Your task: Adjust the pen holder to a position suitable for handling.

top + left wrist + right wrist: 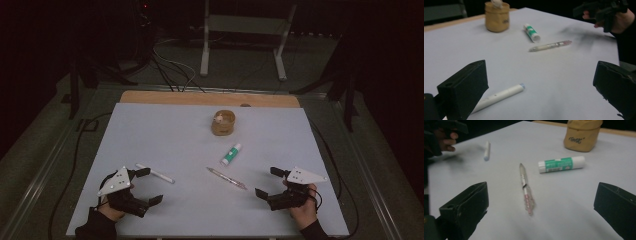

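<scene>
The left tongs (149,186) rest low over the pale counter (165,135), jaws wide apart with nothing between them. A white marker (155,173) lies just beside their far jaw, on the side toward the pen (227,178). The right tongs (267,183) are spread wide and empty too, sitting near the pen on its other side. Beyond the pen lies a green-and-white glue stick (231,154), and farther back from it stands a small tan pot (223,123)
</scene>
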Demonstrator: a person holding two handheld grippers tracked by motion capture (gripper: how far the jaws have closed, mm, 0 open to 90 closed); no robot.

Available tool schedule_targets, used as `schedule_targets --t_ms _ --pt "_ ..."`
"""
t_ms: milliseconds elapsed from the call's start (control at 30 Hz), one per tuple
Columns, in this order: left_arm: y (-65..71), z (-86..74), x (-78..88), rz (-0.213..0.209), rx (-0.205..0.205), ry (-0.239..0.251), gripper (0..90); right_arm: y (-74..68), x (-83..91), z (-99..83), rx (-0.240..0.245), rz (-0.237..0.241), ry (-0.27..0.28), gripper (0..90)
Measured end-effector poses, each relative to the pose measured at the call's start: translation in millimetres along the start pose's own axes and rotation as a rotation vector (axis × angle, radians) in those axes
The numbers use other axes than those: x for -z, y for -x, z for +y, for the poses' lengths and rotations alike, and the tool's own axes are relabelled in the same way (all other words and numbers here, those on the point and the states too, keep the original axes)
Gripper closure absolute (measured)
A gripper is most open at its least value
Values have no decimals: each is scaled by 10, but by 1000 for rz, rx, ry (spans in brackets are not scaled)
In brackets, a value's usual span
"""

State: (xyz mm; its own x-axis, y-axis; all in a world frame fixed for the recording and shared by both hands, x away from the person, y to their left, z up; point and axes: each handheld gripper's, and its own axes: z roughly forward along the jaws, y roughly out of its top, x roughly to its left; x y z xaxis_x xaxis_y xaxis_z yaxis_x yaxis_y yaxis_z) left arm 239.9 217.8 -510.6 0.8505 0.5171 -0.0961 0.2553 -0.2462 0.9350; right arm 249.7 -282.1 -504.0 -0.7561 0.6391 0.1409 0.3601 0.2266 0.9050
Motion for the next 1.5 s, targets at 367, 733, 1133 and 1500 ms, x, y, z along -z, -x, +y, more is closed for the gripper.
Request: schedule_targets --t_ms 367,733,1133,1500 --pt "56 3 -90 -39 1 -34 1 -8 -19 -42 23 6 -22 0" --pt "52 -5 -111 -79 33 -31 2 -73 -12 77 -30 107 -66 0" --pt "36 0 -72 -80 66 -25 2 -242 -58 303 -6 97 -73 0" --pt "32 4 -74 -88 72 -37 2 -173 52 730 7 51 32 0"
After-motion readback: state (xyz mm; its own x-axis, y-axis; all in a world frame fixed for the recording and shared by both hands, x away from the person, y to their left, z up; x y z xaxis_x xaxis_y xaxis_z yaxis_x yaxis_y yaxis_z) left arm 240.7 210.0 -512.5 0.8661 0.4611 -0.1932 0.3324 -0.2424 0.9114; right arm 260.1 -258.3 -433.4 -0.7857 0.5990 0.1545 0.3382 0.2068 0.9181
